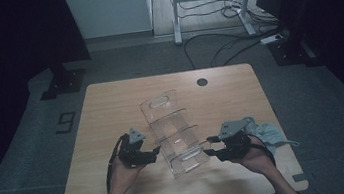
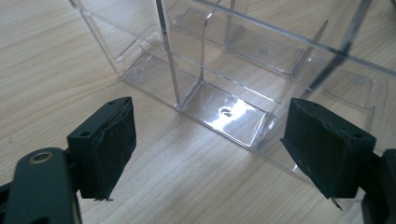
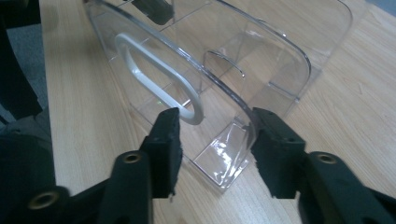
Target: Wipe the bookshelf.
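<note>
The clear rack [image 1: 173, 132] lies mid-table [image 1: 110, 105], its inner walls hard to trace through glare. Left of the rack, the left gripper [image 2: 210, 149] gapes, touching nothing. At the rack's right end, the right gripper [image 3: 215, 140] straddles the wall; contact unclear.

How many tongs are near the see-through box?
2. The left tongs sit open at the clear box's left side. The right tongs are at its right end, straddling a wall of the box.
</note>
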{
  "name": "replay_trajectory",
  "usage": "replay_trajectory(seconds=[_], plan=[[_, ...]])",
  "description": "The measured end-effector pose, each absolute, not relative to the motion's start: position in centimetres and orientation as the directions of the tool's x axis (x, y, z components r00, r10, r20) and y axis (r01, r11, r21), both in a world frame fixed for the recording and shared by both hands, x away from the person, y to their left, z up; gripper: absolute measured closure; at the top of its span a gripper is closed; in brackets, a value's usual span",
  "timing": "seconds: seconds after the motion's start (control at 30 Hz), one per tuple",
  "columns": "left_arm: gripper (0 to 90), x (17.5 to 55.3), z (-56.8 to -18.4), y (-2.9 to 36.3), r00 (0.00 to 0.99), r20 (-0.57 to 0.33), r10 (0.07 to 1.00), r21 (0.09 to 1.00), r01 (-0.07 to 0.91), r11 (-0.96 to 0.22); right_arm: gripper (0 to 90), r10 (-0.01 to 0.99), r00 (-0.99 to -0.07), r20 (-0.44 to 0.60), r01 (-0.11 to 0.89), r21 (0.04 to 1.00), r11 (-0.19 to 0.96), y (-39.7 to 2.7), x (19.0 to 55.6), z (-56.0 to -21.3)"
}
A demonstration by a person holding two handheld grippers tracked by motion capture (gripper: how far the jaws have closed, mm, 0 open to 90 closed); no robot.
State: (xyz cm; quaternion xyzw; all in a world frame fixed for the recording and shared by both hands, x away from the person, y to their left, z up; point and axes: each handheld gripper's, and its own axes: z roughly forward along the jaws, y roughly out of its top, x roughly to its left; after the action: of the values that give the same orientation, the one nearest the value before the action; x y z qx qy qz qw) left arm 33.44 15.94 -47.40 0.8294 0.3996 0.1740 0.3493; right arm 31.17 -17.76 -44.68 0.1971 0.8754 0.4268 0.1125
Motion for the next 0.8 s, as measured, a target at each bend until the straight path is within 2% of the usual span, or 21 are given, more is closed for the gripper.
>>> replay_trajectory(seconds=[0.43, 0.8], plan=[[18.7, 32.4, -45.8, 17.7, 0.622, -0.028, 0.782, 0.744, 0.535, -0.4, 71.8, 0.42, -0.906, -0.049, 0.223, 0.79, 0.572, -16.9, 30.2, -44.5], [15.6, 30.4, -43.5, 20.5, 0.666, -0.044, 0.744, 0.779, 0.489, -0.392, 73.5, 0.403, -0.914, -0.052, 0.21, 0.788, 0.579, -15.5, 30.0, -44.4]])
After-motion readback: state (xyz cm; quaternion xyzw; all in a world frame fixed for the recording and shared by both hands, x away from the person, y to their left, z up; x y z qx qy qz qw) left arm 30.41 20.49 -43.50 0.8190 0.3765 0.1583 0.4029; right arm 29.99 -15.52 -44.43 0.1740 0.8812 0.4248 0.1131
